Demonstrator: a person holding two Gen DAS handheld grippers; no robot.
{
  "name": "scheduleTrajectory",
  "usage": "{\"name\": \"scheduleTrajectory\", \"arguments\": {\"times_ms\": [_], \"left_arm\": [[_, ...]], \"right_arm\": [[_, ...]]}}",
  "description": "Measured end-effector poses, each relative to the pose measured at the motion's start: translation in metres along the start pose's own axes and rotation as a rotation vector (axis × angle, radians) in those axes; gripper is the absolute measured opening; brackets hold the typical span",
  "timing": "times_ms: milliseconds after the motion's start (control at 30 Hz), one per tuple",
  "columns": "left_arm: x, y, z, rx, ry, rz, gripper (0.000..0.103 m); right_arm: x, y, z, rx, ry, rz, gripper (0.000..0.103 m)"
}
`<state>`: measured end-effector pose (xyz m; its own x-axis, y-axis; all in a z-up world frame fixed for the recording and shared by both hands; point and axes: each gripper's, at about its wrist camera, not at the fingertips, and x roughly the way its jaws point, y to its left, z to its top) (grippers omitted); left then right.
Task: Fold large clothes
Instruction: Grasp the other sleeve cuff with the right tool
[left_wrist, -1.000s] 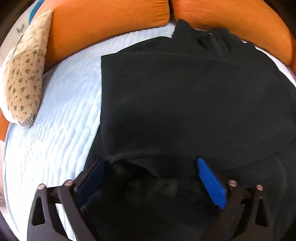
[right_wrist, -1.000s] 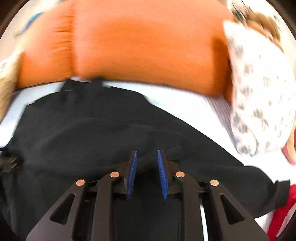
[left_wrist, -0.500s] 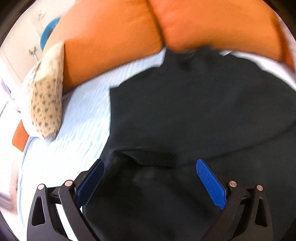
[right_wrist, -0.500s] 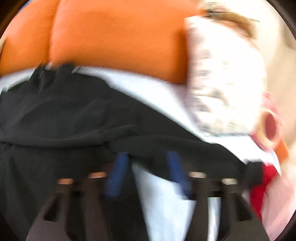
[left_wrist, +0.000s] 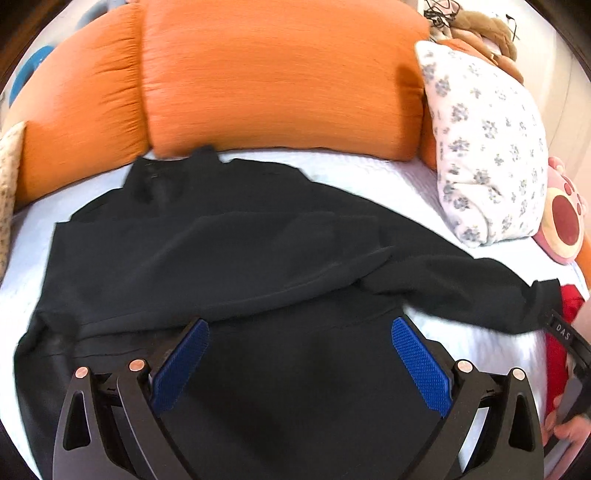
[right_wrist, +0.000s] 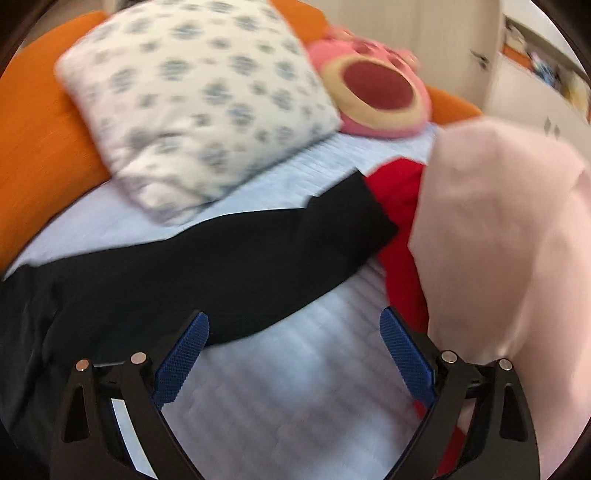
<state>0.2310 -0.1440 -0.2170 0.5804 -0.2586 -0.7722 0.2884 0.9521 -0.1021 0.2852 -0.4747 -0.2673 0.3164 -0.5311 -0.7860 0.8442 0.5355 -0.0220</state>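
Note:
A large black garment lies spread on the light blue bed, its collar toward the orange cushions. My left gripper hovers over its lower body, open, with nothing between the blue pads. One long black sleeve stretches out to the right, and its cuff rests against a red cloth. My right gripper is open above bare sheet, just in front of that sleeve, and holds nothing. The left pad sits close to the sleeve's edge.
Orange cushions line the head of the bed. A floral pillow and a pink plush toy sit at the right. A red garment and a pale pink cloth lie right of the sleeve. A hand shows at the right edge.
The right gripper went from nearly shut over the garment's body to wide open, and swung right to the sleeve end. The left gripper also swung right and pulled back, staying open.

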Motion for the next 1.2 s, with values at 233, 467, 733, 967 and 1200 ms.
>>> {"name": "scheduleTrajectory", "arguments": {"times_ms": [233, 467, 733, 967, 1200], "left_arm": [[0.028, -0.048, 0.015, 0.101, -0.064, -0.200, 0.101], [0.061, -0.070, 0.017, 0.227, 0.002, -0.238, 0.101], [0.099, -0.088, 0.001, 0.343, 0.075, -0.183, 0.101], [0.116, -0.104, -0.016, 0.450, 0.117, -0.076, 0.101], [0.073, -0.091, -0.016, 0.422, -0.043, -0.112, 0.100]], "right_arm": [[0.043, 0.002, 0.007, 0.136, 0.031, -0.184, 0.093], [0.086, -0.010, 0.012, 0.276, 0.107, -0.200, 0.094], [0.101, 0.011, 0.040, 0.144, 0.043, -0.103, 0.053], [0.073, 0.023, 0.060, 0.048, -0.041, 0.066, 0.014], [-0.007, 0.049, 0.109, -0.048, -0.242, 0.168, 0.011]]}}
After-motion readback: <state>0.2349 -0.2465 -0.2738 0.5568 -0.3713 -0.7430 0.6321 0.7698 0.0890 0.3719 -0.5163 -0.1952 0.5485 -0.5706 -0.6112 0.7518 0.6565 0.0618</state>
